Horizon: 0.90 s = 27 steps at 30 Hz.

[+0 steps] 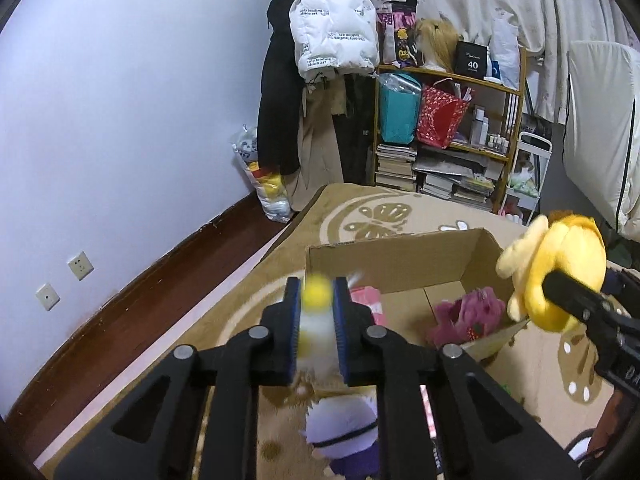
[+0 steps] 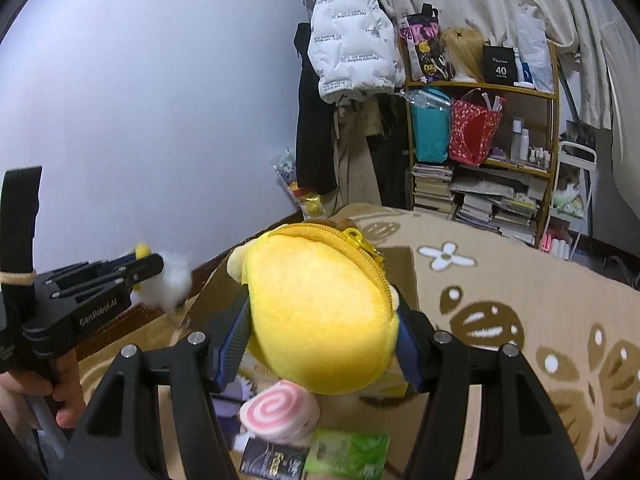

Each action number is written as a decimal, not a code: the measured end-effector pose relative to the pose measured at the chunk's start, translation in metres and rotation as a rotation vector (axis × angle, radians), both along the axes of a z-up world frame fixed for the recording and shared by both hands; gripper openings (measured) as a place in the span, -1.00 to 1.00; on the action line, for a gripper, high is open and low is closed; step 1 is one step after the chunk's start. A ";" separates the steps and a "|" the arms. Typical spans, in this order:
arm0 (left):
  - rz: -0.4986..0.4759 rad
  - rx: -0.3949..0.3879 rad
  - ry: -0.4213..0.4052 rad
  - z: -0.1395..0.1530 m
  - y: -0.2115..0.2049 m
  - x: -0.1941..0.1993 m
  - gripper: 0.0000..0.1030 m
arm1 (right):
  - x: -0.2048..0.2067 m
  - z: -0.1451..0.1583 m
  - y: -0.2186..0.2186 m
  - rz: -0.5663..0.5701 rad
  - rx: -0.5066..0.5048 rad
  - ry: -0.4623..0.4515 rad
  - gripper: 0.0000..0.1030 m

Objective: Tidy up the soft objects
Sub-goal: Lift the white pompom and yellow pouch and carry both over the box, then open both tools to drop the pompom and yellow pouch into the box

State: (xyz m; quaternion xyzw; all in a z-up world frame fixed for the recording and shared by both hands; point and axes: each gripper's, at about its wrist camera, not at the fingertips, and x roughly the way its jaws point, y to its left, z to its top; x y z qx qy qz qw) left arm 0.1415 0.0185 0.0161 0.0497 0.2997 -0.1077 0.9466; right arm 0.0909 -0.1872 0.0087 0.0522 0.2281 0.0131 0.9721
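My left gripper [image 1: 316, 300] is shut on a small white and yellow fluffy toy [image 1: 316, 312], held above the near wall of an open cardboard box [image 1: 400, 256]; it also shows in the right wrist view [image 2: 170, 276]. My right gripper [image 2: 320, 316] is shut on a yellow plush pouch [image 2: 320, 308] with a zipper, held over the box's right side; the pouch also shows in the left wrist view [image 1: 560, 268]. A magenta plush [image 1: 468, 316] and a pink item [image 1: 366, 296] lie inside the box.
A purple-and-white plush [image 1: 344, 432] lies on the patterned rug [image 1: 400, 212] under my left gripper. A pink swirl plush [image 2: 280, 412], a green packet [image 2: 348, 456] and a dark packet [image 2: 272, 460] lie below my right gripper. A cluttered shelf [image 1: 448, 136] and hanging coats [image 1: 332, 24] stand behind.
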 end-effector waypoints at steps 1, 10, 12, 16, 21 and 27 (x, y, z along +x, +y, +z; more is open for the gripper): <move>-0.018 -0.004 0.005 -0.002 -0.002 0.002 -0.78 | 0.004 0.000 -0.002 0.002 0.000 -0.004 0.30; -0.126 0.052 -0.029 -0.003 -0.041 0.016 -0.82 | 0.037 -0.002 -0.015 0.009 0.007 -0.004 0.30; -0.137 0.055 -0.056 0.003 -0.049 0.022 -0.82 | 0.039 0.000 -0.016 0.013 0.008 -0.011 0.30; -0.113 0.041 -0.042 0.000 -0.055 0.037 -0.80 | 0.047 0.000 -0.019 0.016 0.021 -0.006 0.33; -0.050 0.047 0.056 -0.020 -0.052 0.056 -0.71 | 0.060 -0.011 -0.027 0.019 0.060 0.037 0.38; -0.001 0.060 0.107 -0.033 -0.042 0.065 -0.23 | 0.071 -0.029 -0.030 0.020 0.074 0.101 0.50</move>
